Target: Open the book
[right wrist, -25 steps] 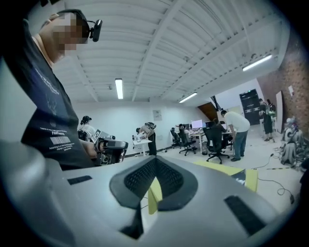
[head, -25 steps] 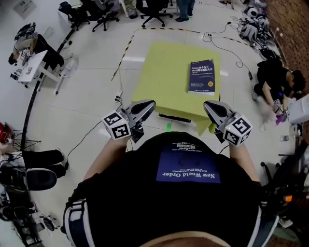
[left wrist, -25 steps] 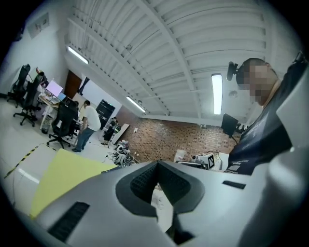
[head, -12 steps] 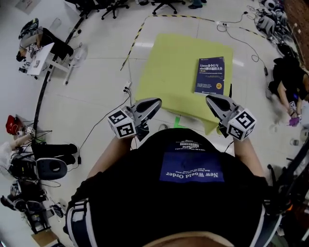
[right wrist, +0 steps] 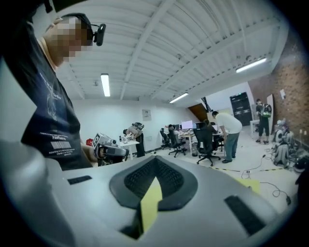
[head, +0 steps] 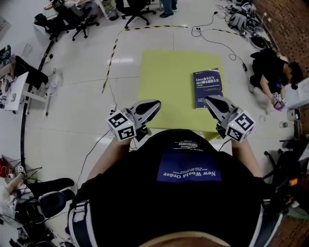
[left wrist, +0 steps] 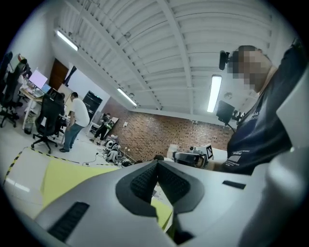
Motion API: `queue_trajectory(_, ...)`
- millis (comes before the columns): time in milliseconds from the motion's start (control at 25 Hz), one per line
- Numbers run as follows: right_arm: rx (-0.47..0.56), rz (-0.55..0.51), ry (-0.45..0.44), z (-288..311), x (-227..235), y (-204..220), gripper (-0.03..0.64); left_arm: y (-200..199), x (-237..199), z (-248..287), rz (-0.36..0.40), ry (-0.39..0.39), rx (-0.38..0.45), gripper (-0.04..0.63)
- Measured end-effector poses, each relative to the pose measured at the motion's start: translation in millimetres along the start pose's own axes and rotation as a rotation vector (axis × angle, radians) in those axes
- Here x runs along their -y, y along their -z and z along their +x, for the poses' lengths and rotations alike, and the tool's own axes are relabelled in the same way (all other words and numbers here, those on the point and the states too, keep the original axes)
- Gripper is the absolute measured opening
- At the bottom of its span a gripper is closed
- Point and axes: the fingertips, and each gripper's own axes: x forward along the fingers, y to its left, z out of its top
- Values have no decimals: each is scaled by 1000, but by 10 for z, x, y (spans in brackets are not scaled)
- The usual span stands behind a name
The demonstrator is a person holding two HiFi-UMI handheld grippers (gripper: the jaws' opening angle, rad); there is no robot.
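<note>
A closed dark blue book (head: 207, 88) lies cover up on the right half of the yellow-green table (head: 164, 82). In the head view both grippers are held level in front of the person's chest, at the table's near edge. My left gripper (head: 156, 103) is shut and empty, over the table's near-left part and well left of the book. My right gripper (head: 207, 99) is also shut and empty, with its tip by the book's near edge; I cannot tell whether it touches. In the left gripper view the pads (left wrist: 145, 179) meet, and in the right gripper view the pads (right wrist: 169, 176) meet at their tip.
Office chairs (head: 137, 9) stand beyond the table. Black-and-yellow tape (head: 110, 60) and cables (head: 215, 31) run over the floor. A person (head: 273, 72) crouches to the right of the table. A white desk (head: 17, 89) stands at the far left.
The table and book have come nearer in the head view. Both grippers have moved forward to the table's near edge, and the right tip now lies by the book. The jaws stayed shut.
</note>
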Motion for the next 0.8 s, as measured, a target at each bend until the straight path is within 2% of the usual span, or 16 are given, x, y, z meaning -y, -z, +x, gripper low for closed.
queue_trajectory(160,-31,-10,74,124,3,-34,-12,-25,-243,16,26,69,-19,6)
queue_trajectory(360,-38,7,130,-27,211,-17,-12,115,-278,281,42,94,-58,6)
queue_trajectory(600,4,-19,116,-372,557,-103,-12,297,-116,743,149,69,-152,8)
queue_trajectory(800,22,-26,95,-896,1052,-64,-12,543,17,1503,183,14,-224,8)
